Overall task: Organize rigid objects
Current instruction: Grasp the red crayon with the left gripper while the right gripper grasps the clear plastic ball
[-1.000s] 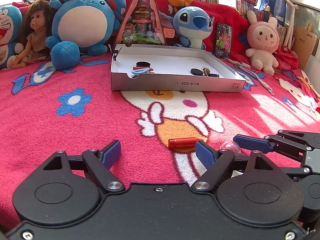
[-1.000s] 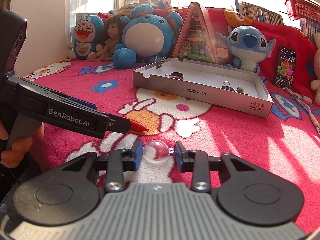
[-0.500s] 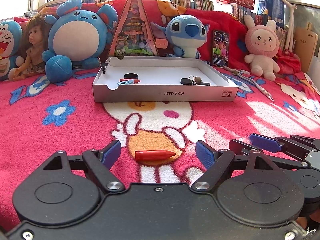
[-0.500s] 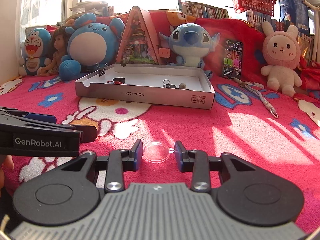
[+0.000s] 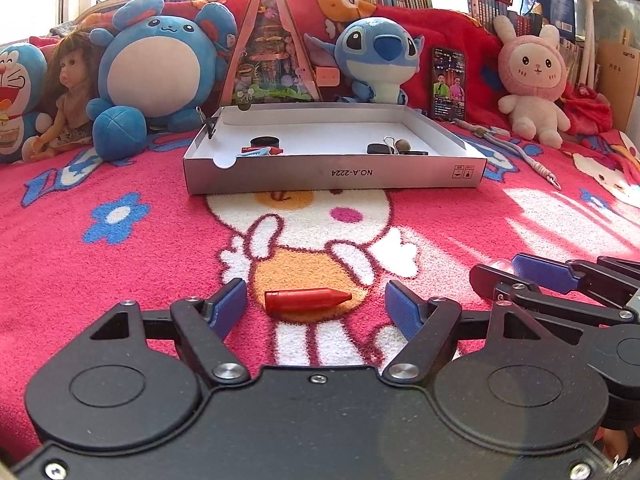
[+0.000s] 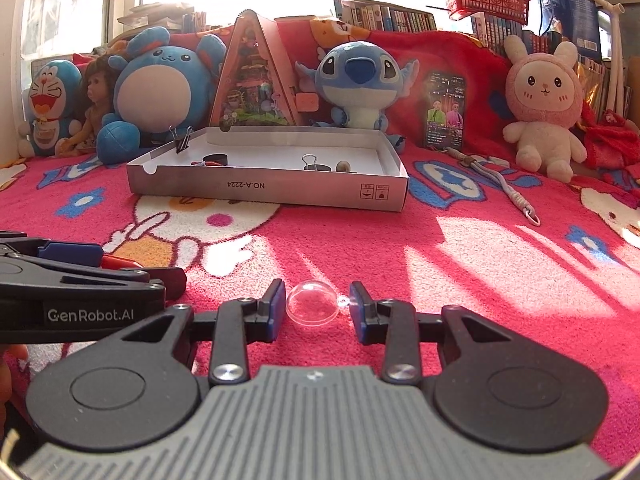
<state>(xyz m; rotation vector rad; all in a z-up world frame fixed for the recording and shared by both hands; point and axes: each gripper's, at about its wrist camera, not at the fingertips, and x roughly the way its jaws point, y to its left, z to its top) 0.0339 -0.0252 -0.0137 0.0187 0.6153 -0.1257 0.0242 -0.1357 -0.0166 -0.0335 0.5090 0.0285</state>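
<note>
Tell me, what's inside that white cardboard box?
Inside the box: a black round lid, a binder clip, a small brown ball. The front wall hides whatever lies behind it.

The left gripper (image 5: 316, 304) has a smooth black body with two round caps, silver screws at the joints, angular black linkage arms with triangular cut-outs, and blue pads on its fingers (image 5: 228, 308). The right gripper (image 6: 318, 308) has the same black caps, screws and blue-padded fingers (image 6: 272, 312), but its middle is a ribbed grey plate. White "GenRobot.AI" lettering runs along the left gripper's black side.
</note>
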